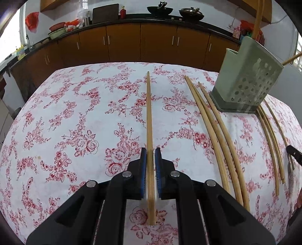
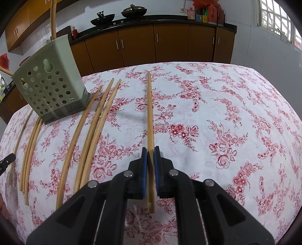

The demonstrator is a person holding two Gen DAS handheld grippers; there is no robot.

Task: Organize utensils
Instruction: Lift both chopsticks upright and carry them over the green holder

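Left wrist shows my left gripper (image 1: pixel 150 150) clamping one chopstick (image 1: pixel 149 116), right gripper (image 2: pixel 150 149) clamping another chopstick (image 2: pixel 150 113); holder (image 1: pixel 245 79) holds two, six loose chopsticks (image 1: pixel 213 122) beside it remain.

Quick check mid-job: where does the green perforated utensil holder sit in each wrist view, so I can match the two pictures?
Left wrist view: the green perforated utensil holder is at upper right, on the floral tablecloth, right of three loose chopsticks.
Right wrist view: the holder is at upper left, left of those chopsticks.
Shared landmark: the two black woks on the back counter.
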